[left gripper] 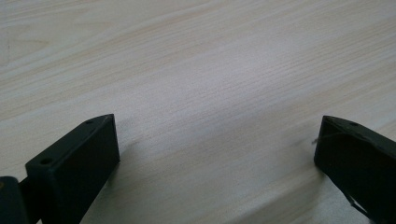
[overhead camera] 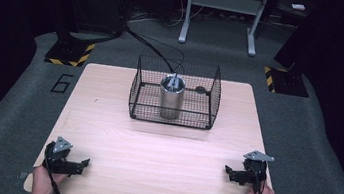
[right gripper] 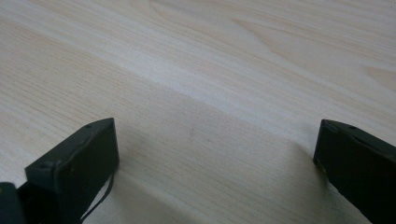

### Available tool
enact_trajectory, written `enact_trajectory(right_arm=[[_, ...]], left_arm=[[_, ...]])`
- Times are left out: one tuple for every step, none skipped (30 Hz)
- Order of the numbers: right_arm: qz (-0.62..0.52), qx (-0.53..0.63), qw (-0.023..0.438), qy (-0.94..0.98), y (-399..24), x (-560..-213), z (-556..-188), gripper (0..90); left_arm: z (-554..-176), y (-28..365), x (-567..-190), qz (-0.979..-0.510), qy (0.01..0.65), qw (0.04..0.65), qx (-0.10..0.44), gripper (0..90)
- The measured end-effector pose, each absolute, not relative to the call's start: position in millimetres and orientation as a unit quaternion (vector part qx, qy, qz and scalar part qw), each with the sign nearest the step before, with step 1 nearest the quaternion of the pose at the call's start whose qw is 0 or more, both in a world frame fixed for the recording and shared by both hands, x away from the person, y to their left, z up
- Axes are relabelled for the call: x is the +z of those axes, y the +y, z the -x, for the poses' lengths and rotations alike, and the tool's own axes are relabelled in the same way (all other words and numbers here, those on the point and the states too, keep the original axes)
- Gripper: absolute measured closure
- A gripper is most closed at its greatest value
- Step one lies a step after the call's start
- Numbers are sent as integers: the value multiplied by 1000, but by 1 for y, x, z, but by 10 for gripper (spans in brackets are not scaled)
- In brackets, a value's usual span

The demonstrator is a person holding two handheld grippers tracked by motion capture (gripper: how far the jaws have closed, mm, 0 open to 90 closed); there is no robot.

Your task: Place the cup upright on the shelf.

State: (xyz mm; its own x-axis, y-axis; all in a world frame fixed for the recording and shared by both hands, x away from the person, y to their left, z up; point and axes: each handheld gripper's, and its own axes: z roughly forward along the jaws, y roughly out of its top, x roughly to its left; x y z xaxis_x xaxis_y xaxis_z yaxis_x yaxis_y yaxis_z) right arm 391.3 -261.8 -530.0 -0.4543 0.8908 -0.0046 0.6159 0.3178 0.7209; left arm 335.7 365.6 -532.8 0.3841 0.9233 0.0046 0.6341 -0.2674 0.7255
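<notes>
1. Evidently at the opening step, judging by the layout: pale wooden table [overhead camera: 153, 145], bare wood all along the near side of the wire basket [overhead camera: 214, 97], nothing lifted or gripped yet.
2. Black wire basket, open-topped, standing toward the far edge of the table, well apart from both grippers.
3. Metal canister [overhead camera: 171, 99], upright inside the basket, close to its middle and nearer its front wall than its back; something grey on its top, too small to make out. Probably the piece to be handled.
4. Black cable [overhead camera: 155, 52] coming over the basket's back wall from the floor beyond and seeming to end at the canister's top.
5. Left gripper [overhead camera: 83, 165] resting low on the table, near-left of the basket, jaws pointing inward across the wood; in the left gripper view [left gripper: 217, 140] jaws spread wide, only wood grain between them.
6. Right gripper [overhead camera: 228, 173] mirrored near-right of the basket; in the right gripper view [right gripper: 217, 140] likewise jaws wide apart, clamped on nothing.
7. Small dark thing [overhead camera: 201, 89] on the basket floor, right of the canister toward the back wall; identity unclear.
8. Next move, as a judgement: lift off the wood, carry forward to the basket, come down over its rim instead of through the mesh, keep the jaws spread to straddle the canister, mind the cable.
</notes>
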Motion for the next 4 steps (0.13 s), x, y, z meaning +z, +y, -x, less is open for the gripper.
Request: enact_trajectory(right_arm=[[-480,333,206,785,-262,-530,-391,0],[-483,333,205,784,-261,-530,-391,0],[-483,333,205,784,-261,-530,-391,0],[-484,333,205,783,-261,-530,-391,0]], left_arm=[[-336,365,-533,-763,511,328,221,0],[-337,366,-533,-764,510,327,221,0],[-337,366,-532,-766,511,325,215,0],[-339,366,-533,-764,508,329,221,0]])
